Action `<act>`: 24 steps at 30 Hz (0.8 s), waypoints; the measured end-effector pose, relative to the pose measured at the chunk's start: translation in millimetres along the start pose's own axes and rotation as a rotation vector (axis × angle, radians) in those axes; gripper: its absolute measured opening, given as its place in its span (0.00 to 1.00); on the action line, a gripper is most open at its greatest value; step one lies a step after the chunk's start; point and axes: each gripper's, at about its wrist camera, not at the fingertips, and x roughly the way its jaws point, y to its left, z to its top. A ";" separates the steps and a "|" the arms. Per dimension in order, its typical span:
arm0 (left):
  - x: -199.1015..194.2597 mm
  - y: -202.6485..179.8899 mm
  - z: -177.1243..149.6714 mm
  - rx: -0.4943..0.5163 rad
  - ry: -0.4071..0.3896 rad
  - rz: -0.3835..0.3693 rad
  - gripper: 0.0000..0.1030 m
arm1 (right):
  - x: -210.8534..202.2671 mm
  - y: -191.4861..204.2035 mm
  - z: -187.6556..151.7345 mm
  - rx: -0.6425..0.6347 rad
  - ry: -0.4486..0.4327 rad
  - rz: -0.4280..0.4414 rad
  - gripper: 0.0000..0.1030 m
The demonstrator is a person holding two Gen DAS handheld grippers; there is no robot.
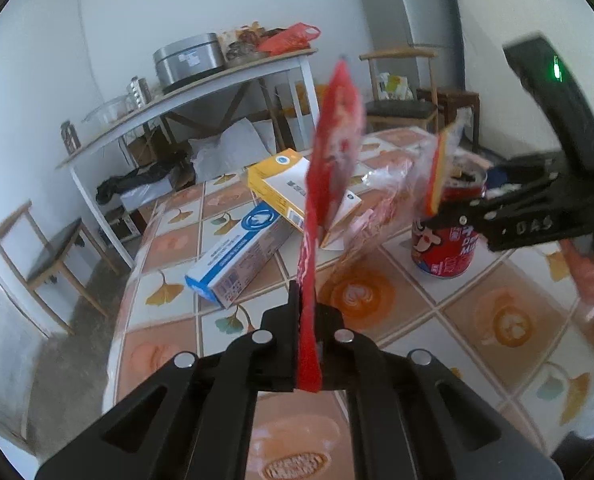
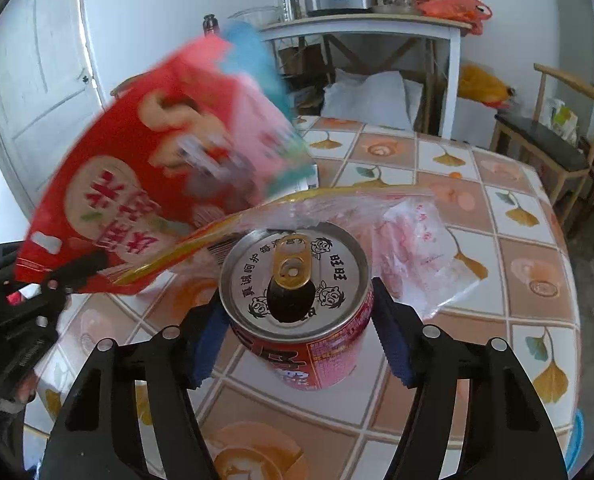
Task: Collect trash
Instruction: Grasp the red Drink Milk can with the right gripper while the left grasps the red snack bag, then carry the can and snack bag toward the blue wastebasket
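Observation:
My left gripper (image 1: 309, 312) is shut on a red snack packet (image 1: 329, 184), held edge-on above the tiled table (image 1: 497, 320); the packet's printed face shows in the right wrist view (image 2: 137, 184), blurred. My right gripper (image 2: 297, 320) is shut on an opened red drink can (image 2: 297, 304), its blue pads (image 2: 393, 340) against both sides; the can also shows in the left wrist view (image 1: 445, 240). A clear plastic bag (image 2: 413, 232) with an orange-yellow strip lies just behind the can. A yellow-white box (image 1: 281, 188) and a blue-white box (image 1: 237, 256) lie on the table.
A white side table (image 1: 185, 100) with a metal cooker (image 1: 189, 60) and a red bag stands at the back. Wooden chairs stand at the left (image 1: 41, 256) and back right (image 1: 405, 92). A white door (image 2: 37, 80) is at the left.

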 end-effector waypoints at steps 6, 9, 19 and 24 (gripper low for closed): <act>-27.3 20.2 -8.6 -0.171 -0.002 -0.117 0.02 | -18.9 -2.4 -14.3 0.046 0.008 -0.007 0.61; -38.1 26.5 -15.4 -0.239 0.006 -0.168 0.02 | -32.1 -3.9 -24.8 0.067 0.020 -0.011 0.61; -78.2 30.9 -32.1 -0.354 -0.031 -0.173 0.01 | -69.4 -18.7 -57.1 0.171 0.023 -0.051 0.61; -99.7 32.6 -29.3 -0.372 -0.082 -0.164 0.01 | -87.5 -29.5 -68.0 0.228 0.011 -0.058 0.61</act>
